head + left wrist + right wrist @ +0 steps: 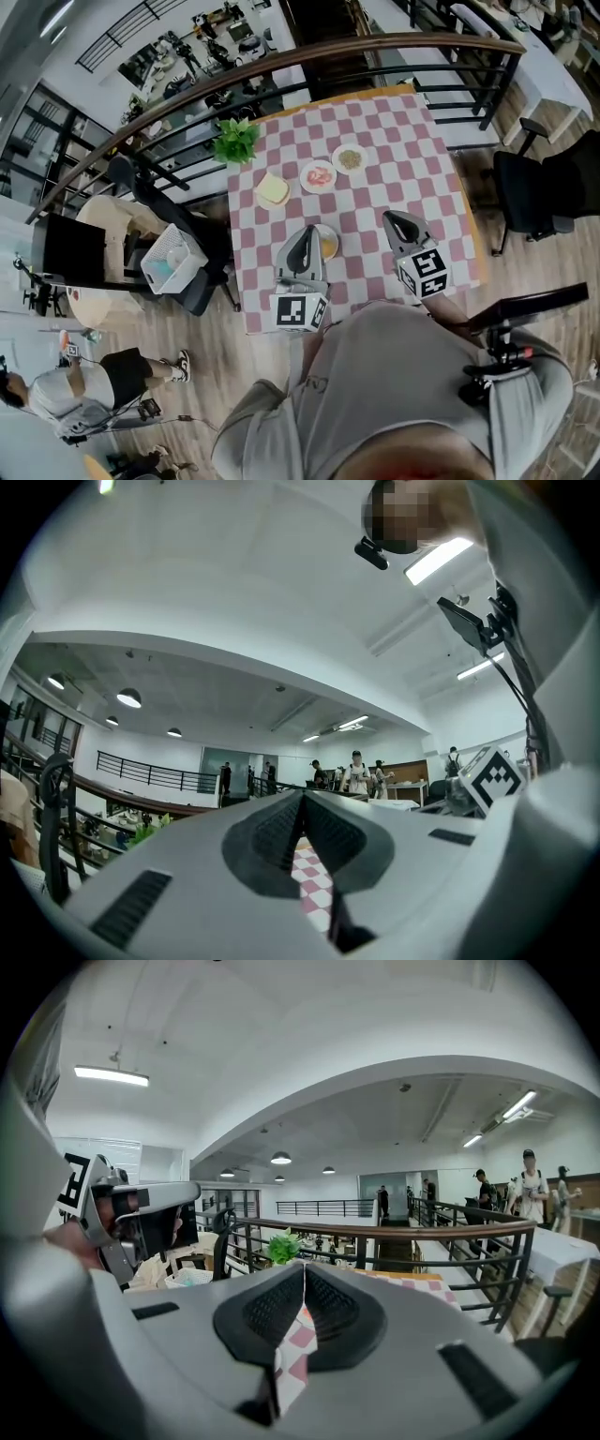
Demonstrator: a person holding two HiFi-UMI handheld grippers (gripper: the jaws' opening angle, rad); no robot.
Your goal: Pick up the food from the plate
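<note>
Pink-checked table (394,141) carries a plate (306,178) of food (320,176); left tool (307,232) and right tool (391,220) hover above, both closed, empty.

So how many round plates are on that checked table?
3: a red-food plate in the middle, a brown-food plate right of it, and a near plate partly hidden behind the left gripper.

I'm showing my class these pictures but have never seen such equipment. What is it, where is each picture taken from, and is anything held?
No robot: a person holds a two-jaw gripper in each hand. The head view looks down from the person's head onto a checkered table; the other two cameras ride on the left gripper and right gripper, looking along their jaws. The table carries a plant, a bread slice and small plates of food. Both grippers are shut and hold nothing.
</note>
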